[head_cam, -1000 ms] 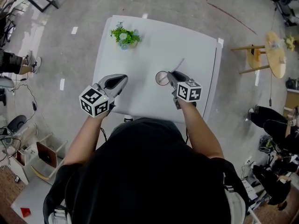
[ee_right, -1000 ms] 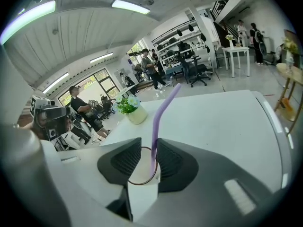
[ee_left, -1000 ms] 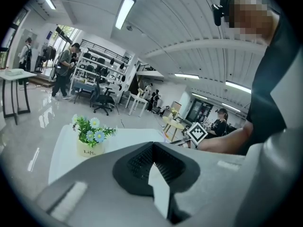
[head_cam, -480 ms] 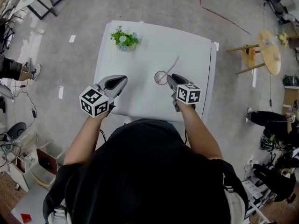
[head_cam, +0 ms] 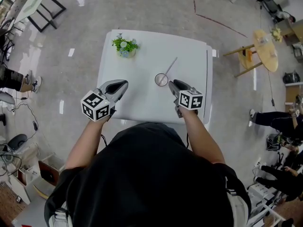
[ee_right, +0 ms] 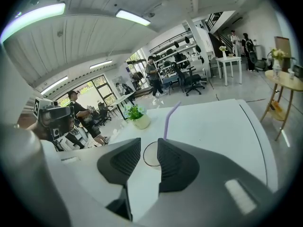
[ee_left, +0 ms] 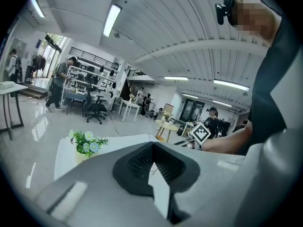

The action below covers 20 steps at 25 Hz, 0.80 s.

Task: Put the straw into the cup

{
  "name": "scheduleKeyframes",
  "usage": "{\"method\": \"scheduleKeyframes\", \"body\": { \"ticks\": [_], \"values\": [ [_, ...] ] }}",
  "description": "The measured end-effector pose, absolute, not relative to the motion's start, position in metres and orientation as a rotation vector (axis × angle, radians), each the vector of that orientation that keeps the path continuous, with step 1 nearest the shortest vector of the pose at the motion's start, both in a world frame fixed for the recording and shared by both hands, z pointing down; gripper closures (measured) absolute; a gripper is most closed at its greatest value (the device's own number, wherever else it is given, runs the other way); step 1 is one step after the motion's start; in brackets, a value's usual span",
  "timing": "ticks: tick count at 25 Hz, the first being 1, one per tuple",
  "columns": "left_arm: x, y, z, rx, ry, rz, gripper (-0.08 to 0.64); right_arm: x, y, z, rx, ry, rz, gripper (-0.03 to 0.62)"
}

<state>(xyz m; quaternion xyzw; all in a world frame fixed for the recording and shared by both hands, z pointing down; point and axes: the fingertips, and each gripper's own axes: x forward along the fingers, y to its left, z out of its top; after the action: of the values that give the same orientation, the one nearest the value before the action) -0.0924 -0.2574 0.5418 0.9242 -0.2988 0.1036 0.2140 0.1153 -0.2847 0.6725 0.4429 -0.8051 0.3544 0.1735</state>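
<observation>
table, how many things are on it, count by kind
cup: 1
straw: 1
flower pot: 1
total: 3

- The cup (head_cam: 162,79) is standing on the worktop (head_cam: 142,103), a little right of its middle.
- The straw (head_cam: 170,65) is sitting in the cup, leaning out toward the far right.
- A potted plant (head_cam: 125,46) is standing at the worktop's far left, well apart from the cup.
- The right tongs (head_cam: 173,83) are hovering just near-right of the cup.
- The left tongs (head_cam: 121,83) are hanging over the near left part, well apart from the cup.
- A round side table (head_cam: 265,51) is standing on the floor, off to the right of the worktop.
</observation>
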Motion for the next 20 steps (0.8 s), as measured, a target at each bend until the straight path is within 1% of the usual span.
{"method": "scheduleKeyframes", "body": {
  "ticks": [20],
  "values": [
    [-0.113,-0.205,0.507,2.676,-0.789,0.294,0.56,0.111,-0.219,0.603,1.376,-2.361,0.877,0.465]
  ]
}}
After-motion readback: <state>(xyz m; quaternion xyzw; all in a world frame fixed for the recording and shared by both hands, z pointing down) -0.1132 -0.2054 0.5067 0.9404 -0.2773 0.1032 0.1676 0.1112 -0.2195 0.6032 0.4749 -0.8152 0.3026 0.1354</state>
